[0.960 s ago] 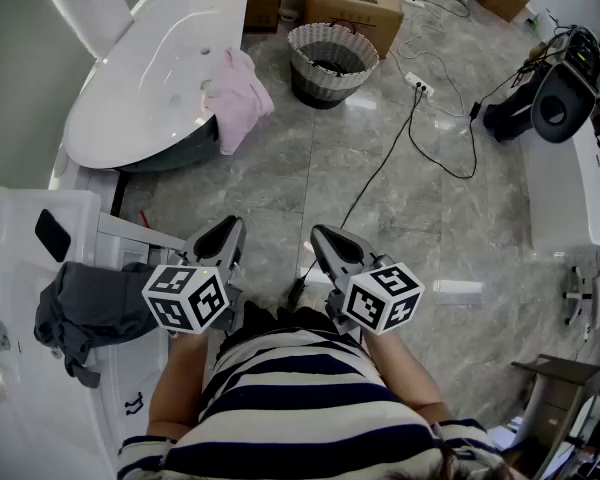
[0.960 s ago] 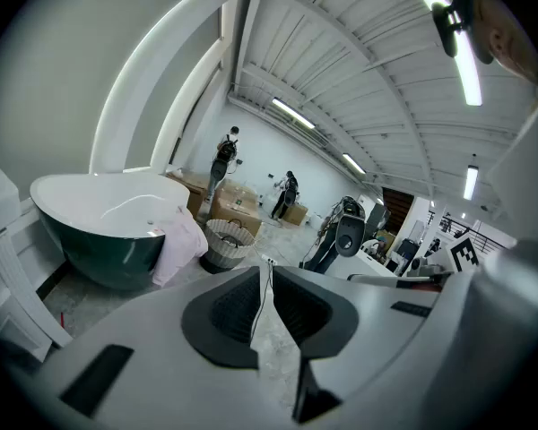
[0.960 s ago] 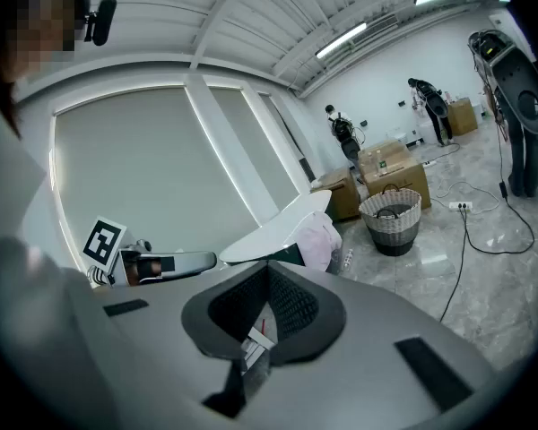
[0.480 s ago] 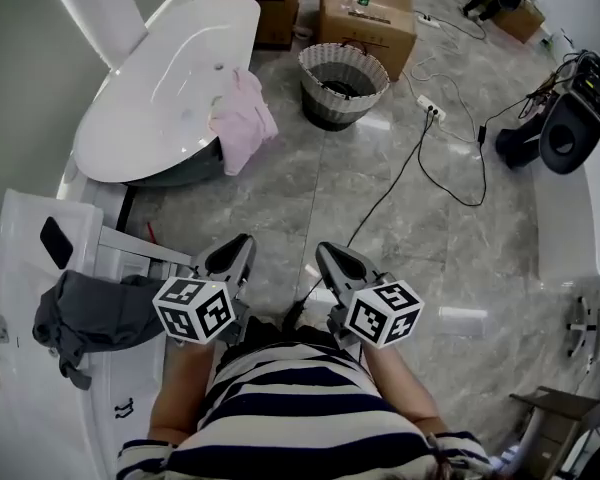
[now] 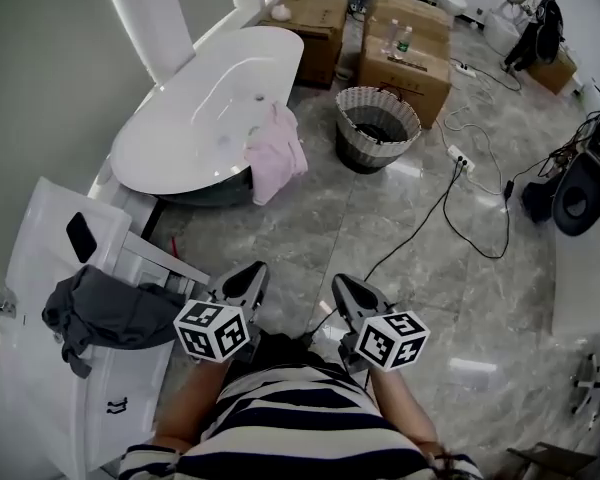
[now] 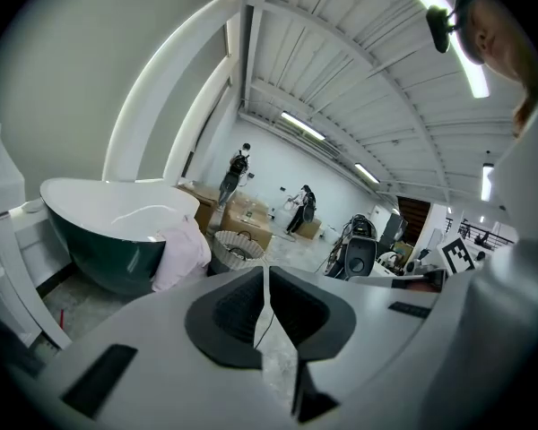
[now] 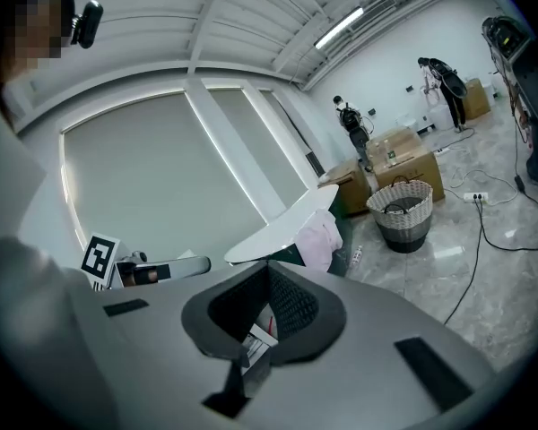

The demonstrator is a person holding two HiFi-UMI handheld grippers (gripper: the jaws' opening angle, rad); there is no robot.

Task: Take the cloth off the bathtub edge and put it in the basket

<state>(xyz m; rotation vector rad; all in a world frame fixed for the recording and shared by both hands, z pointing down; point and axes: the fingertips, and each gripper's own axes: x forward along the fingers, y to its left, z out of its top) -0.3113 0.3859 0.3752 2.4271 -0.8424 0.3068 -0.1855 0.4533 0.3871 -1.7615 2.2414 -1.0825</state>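
Plainly, both tools sit close to the person's striped shirt [image 5: 300,418], well apart from the task's things. The left hand-held gripper [image 5: 252,269] has its jaws clenched together with nothing between them, and the right hand-held gripper [image 5: 341,282] is likewise clenched and empty; each gripper's own view shows the dark pads meeting in a thin seam.

The pink cloth [image 5: 277,155] is draped over the near edge of the white bathtub [image 5: 205,118], hanging down its dark outer side toward the floor [image 5: 380,228]. It lies ahead of the left hand-held gripper and a little to that tool's right, with bare marble floor between them. In the left gripper view the cloth [image 6: 181,253] shows just left of the closed jaw tips, far beyond them. In the right gripper view it [image 7: 321,236] hangs above and to the right of the jaws.

The woven basket [image 5: 377,128] stands on the floor just to the right of the cloth, near it but not touching, in front of cardboard boxes [image 5: 410,58]. A black cable [image 5: 420,223] snakes across the floor ahead of the right hand-held gripper. At the left, a dark grey garment [image 5: 105,313] lies bunched over a white counter [image 5: 40,238]
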